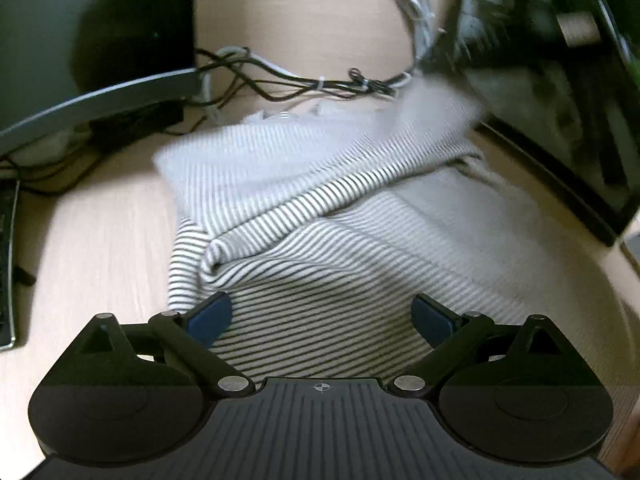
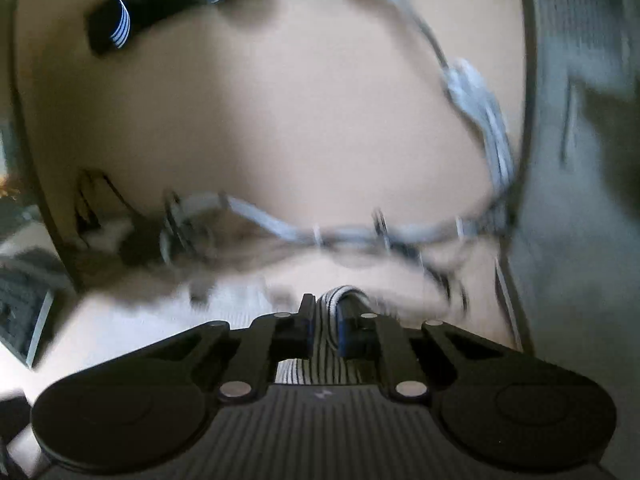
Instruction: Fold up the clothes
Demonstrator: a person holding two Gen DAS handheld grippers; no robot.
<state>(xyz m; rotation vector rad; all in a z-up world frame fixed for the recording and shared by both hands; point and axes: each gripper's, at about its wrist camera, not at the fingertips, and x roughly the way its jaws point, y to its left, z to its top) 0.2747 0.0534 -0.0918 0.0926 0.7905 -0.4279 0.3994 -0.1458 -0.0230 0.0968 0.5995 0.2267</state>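
A grey-and-white striped garment point(image 1: 320, 216) lies on the light wooden desk point(image 1: 100, 248), with one part folded diagonally over the rest. My left gripper point(image 1: 322, 318) is open just above the garment's near part, its blue pads point(image 1: 210, 318) apart and empty. My right gripper point(image 2: 324, 328) is shut on a pinched fold of the striped garment point(image 2: 322, 336), held above the desk; this view is blurred by motion.
Black and white cables point(image 1: 288, 80) run along the back of the desk. A monitor stand point(image 1: 100, 100) is at the left, a keyboard edge point(image 1: 8, 264) at the far left, and a dark framed panel point(image 1: 560, 120) at the right.
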